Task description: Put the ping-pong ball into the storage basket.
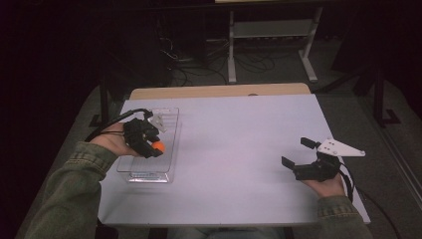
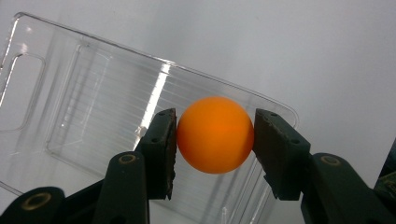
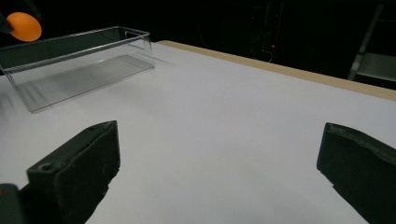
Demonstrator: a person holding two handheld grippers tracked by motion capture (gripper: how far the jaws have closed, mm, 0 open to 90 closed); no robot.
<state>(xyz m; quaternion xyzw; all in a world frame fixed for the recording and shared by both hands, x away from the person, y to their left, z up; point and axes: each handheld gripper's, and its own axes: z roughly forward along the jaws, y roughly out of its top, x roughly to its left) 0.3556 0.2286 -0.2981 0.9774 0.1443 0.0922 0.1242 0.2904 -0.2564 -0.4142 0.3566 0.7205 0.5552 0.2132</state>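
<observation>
Left gripper point(image 2: 215, 140) squeezing an orange ball point(image 2: 215, 135) tight between both black jaws, one pad pressed on each side, up in the air right above the clear plastic tray point(image 2: 70, 112) on the left part of the white table point(image 1: 239, 139). Right gripper point(image 1: 298, 153) well apart on the other side, low over the bare table, jaws spread wide with nothing in between. Ball not touching the tray.
</observation>
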